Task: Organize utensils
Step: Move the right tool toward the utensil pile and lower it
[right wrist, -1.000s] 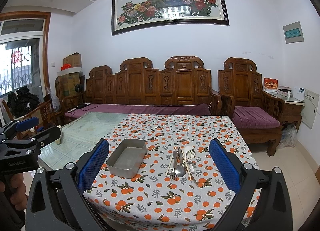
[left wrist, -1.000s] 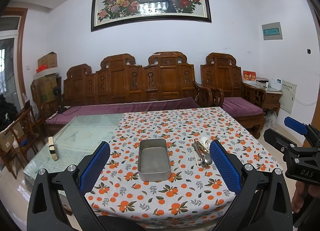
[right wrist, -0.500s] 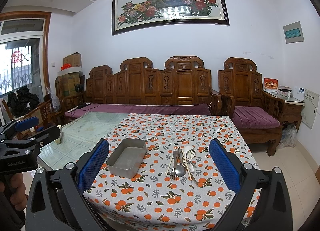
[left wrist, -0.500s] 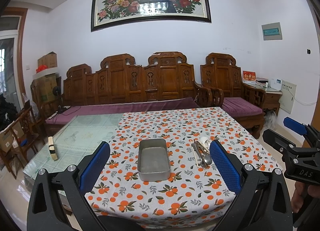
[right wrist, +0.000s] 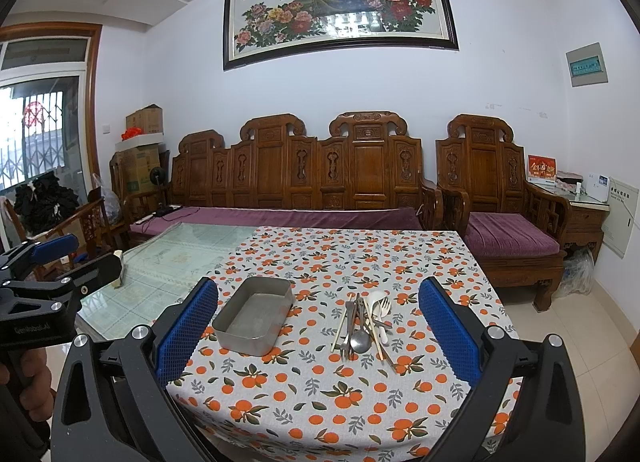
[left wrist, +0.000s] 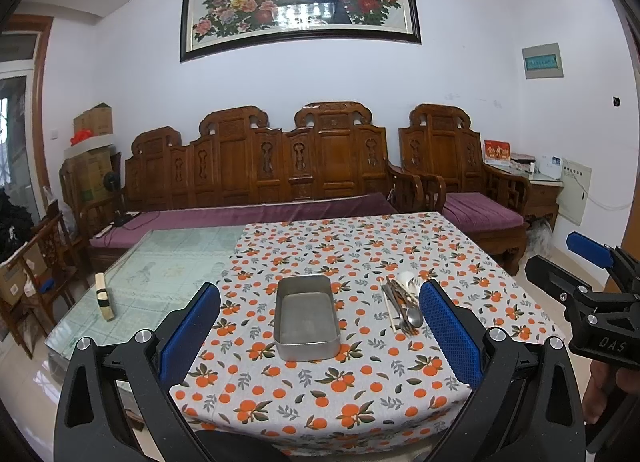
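Observation:
An empty rectangular metal tray (left wrist: 306, 318) (right wrist: 256, 315) stands on the orange-patterned tablecloth (left wrist: 360, 382). To its right lies a pile of utensils (left wrist: 402, 304) (right wrist: 366, 324): metal spoon, forks, chopsticks, a white plastic spoon and fork. My left gripper (left wrist: 316, 336) is open and empty, held back from the table's near edge, facing the tray. My right gripper (right wrist: 316, 336) is open and empty, also short of the table, facing between tray and pile. Each gripper shows at the side of the other's view.
A glass table top (right wrist: 168, 266) lies bare left of the cloth, with a small block (left wrist: 103, 298) near its left edge. A carved wooden sofa (left wrist: 260, 178) and armchair (right wrist: 492, 198) stand behind the table. Tiled floor lies to the right.

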### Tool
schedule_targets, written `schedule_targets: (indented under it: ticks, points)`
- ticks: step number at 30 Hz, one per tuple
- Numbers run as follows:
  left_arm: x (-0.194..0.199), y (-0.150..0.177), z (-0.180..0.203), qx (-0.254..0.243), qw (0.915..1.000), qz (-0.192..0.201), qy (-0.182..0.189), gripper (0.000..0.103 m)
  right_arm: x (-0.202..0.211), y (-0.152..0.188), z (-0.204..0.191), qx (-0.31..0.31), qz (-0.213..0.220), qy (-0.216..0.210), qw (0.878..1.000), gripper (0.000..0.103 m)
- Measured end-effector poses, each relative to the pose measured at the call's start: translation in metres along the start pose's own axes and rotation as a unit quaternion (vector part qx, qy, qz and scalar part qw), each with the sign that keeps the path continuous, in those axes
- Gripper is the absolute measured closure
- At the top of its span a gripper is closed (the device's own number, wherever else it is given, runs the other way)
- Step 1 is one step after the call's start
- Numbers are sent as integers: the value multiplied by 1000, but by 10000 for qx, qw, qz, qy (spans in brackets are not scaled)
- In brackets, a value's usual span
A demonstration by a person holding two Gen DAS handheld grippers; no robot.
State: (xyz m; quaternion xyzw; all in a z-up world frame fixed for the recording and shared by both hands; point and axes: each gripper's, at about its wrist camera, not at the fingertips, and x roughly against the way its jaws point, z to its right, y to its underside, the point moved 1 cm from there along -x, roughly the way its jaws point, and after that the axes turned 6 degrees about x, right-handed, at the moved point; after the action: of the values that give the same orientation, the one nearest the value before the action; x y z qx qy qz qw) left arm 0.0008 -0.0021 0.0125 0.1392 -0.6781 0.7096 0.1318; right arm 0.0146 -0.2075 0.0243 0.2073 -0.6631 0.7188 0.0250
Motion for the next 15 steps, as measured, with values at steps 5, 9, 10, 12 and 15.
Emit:
schedule_targets:
  ticks: [5, 9, 10, 12, 15]
  points:
    - [-15, 8, 0, -4, 9998, -198, 82, 6, -1, 2, -1, -17, -85, 12, 10000, 2]
    - [-38, 16, 2, -30, 9988, -440, 198, 6, -19, 8, 5, -26, -198, 28, 9998, 2]
    - [-43, 18, 2, -38, 9985, -493, 224, 6, -22, 9, 6, -33, -203, 36, 9998, 2]
    - [-56, 23, 3, -44, 9979, -600, 256, 6, -31, 8, 8, 32, -201, 47, 9998, 2]
    - [-74, 28, 5, -49, 9966, -757, 325, 6, -41, 5, 7, 179, -205, 62, 9996, 2]
